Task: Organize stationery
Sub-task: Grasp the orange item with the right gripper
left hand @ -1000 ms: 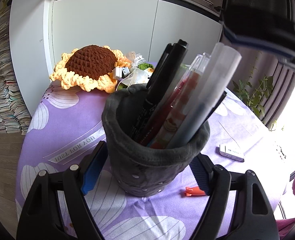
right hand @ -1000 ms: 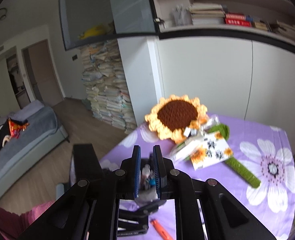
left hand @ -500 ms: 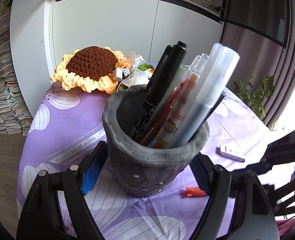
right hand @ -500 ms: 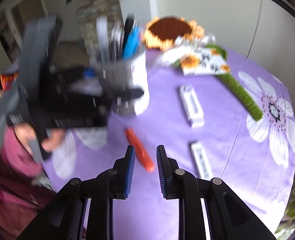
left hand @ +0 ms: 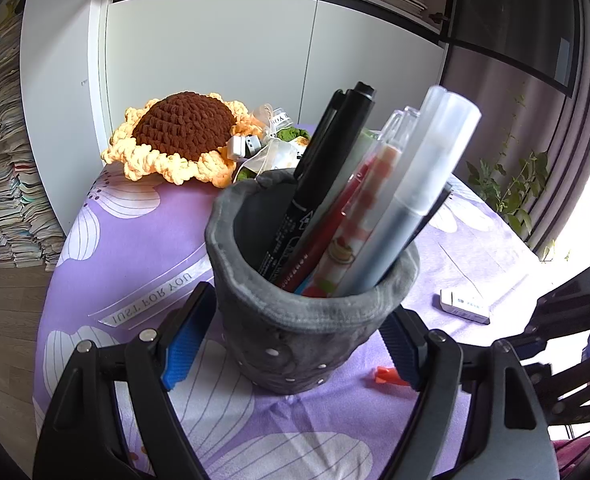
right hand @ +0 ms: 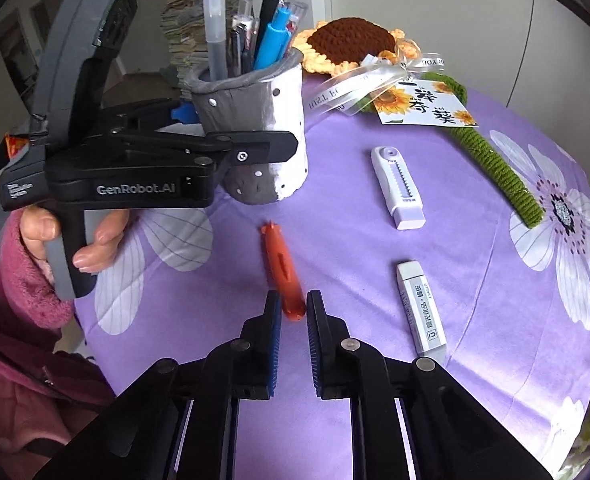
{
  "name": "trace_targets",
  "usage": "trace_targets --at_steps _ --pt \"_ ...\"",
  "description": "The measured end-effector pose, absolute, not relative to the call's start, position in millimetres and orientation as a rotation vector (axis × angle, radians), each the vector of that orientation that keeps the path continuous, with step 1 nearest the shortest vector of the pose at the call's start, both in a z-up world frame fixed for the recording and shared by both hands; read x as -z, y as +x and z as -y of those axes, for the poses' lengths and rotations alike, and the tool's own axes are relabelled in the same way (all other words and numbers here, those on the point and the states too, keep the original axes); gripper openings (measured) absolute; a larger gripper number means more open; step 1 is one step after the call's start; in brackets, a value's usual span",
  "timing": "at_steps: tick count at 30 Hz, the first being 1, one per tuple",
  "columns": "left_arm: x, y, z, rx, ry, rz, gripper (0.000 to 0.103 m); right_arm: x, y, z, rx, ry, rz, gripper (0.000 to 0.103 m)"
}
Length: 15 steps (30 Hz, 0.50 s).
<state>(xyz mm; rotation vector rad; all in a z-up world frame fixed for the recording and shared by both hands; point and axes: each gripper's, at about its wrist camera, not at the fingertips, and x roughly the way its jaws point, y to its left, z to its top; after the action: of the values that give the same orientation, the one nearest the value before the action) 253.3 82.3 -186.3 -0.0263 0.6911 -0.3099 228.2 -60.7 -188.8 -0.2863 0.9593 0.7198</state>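
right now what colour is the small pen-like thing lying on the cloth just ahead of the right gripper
Orange-red. The small pen-like thing shows best in the right wrist view, lying on the purple floral tablecloth.

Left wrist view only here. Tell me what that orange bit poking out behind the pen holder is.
Observer: An orange pen-like piece, lying flat on the purple cloth near the pen holder, not touching it.
Operator: Report the right gripper.
Observer: The right gripper is at that piece's near end, jaws narrow; whether it grips, I cannot tell.
Operator: Name anything else hidden.
Observer: A white ridged slider case lies beyond the eraser.
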Motion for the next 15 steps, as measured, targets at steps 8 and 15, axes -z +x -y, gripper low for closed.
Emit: trace_targets --at_steps 8,15 --pt "186 253 -82 0.31 -0.024 -0.688 0.08 143 225 93 -0.709 -0.141 -0.851 0.011" --pt "186 252 -82 0.31 -0.022 -0.685 0.081 123 226 95 -0.694 -0.125 -0.805 0.01"
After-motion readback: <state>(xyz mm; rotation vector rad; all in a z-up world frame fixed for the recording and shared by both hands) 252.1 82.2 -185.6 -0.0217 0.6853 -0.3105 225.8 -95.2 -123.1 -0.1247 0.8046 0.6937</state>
